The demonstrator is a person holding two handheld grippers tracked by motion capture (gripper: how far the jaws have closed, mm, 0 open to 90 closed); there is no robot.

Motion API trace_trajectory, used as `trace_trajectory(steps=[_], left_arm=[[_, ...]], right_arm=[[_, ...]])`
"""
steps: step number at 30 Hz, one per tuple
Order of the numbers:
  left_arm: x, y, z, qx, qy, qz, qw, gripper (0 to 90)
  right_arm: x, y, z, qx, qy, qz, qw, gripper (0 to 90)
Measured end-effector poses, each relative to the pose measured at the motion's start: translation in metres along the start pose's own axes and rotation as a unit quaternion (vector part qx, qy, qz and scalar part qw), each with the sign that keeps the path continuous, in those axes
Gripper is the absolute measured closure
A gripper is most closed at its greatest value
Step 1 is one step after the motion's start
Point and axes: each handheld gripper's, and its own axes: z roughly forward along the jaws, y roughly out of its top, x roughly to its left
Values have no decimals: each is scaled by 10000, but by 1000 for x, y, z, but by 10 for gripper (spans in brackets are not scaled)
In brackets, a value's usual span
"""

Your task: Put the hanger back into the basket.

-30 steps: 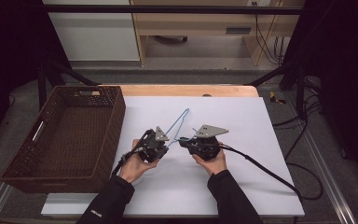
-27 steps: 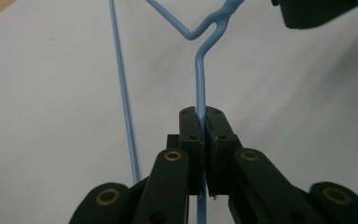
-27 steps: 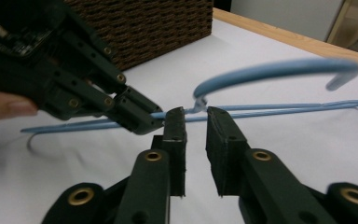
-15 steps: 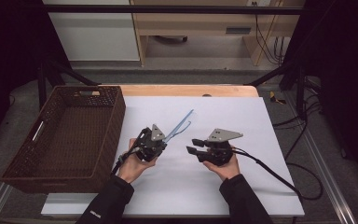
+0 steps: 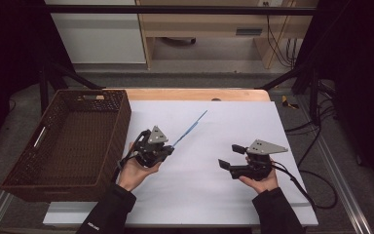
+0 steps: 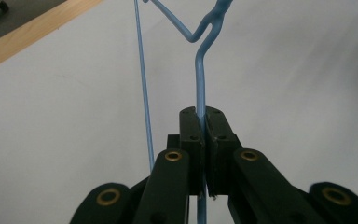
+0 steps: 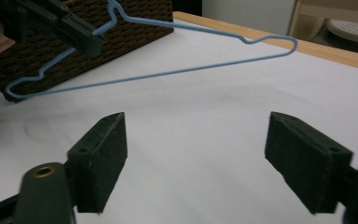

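1. Since the earlier frames the right tongs (image 5: pixel 225 165) have let go of the blue wire hanger (image 5: pixel 190 128) and drawn off to the right, away from it; their jaws have just been opening, with nothing between them. The left tongs (image 5: pixel 167 149) have lifted the hanger a little off the white sheet.
2. Landmark: the wicker basket (image 5: pixel 63 141) at the left end of the bench (image 5: pixel 190 94). Places below are given against it.
3. Left tongs (image 6: pixel 201 119): just right of the basket's near right corner, jaws clamped tight on the hanger's wire (image 6: pixel 198 79), pinching a straight run of it below the kinked shoulder.
4. Hanger: held in the air just right of the basket, slanting up and away from it. In the right gripper view the hanger (image 7: pixel 168 46) hangs in front of the basket wall (image 7: pixel 135 18), clear of the sheet.
5. Right tongs (image 7: pixel 196 158): well to the right of the basket, jaws wide apart, holding nothing, low over the white sheet (image 5: pixel 253 126).
6. Judged step: one-handed carry of the hanger, likely toward the basket.
7. To do it well: keep the pinch firm, since thin wire can pivot in flat pads; lift the trailing end above the basket rim before swinging left; lay it flat inside before easing the jaws. Keep the right hand clear.
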Motion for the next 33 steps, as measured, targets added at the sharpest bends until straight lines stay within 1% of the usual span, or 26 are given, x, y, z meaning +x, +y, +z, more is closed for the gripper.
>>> trace_trajectory(steps=[1, 4, 5, 8, 10, 11, 12, 14, 17, 19, 22, 26, 29, 32, 33], left_arm=[[-1, 1, -3, -30, -45, 1, 10000, 876], [-3, 5, -11, -100, -83, 50, 9999, 875], [-5, 6, -13, -151, -110, 34, 9998, 875], [-6, 9, -21, -223, -208, 48, 9995, 875], [-7, 12, -26, -242, -205, 70, 9995, 876], [-7, 13, -29, -230, -216, 97, 9995, 876], [-6, 15, -34, -226, -217, 139, 9994, 875], [-6, 18, -38, -234, -206, 150, 9994, 875], [-4, 24, -50, -277, -209, 166, 9993, 876], [-2, 27, -57, -301, -242, 165, 9991, 875], [3, 33, -69, -325, -239, 170, 9990, 875], [11, 37, -83, -354, -240, 203, 9989, 875], [21, 39, -94, -458, -276, 170, 9984, 875], [31, 40, -106, -523, -265, 127, 9982, 875], [34, 40, -110, -533, -233, 107, 9983, 876]], right_arm=[[-2, -1, -5, -8, -30, 12, 10000, 182], [-5, -5, -16, -72, -91, 106, 9999, 128], [-7, -6, -20, -91, -150, 144, 9997, 113], [-10, -10, -31, -116, -221, 226, 9994, 94], [-12, -13, -38, -108, -267, 218, 9993, 84], [-13, -13, -40, -132, -273, 273, 9992, 80], [-13, -14, -42, -113, -295, 260, 9992, 76], [-14, -16, -45, -121, -336, 270, 9990, 69], [-15, -17, -48, -84, -377, 253, 9989, 57], [-15, -17, -49, -82, -406, 274, 9988, 51], [-15, -17, -50, -92, -414, 290, 9987, 46], [-15, -17, -50, -93, -461, 261, 9986, 44], [-15, -16, -51, -97, -469, 274, 9985, 44], [-15, -16, -52, -90, -470, 268, 9985, 44], [-15, -16, -51, -94, -473, 271, 9985, 43]])
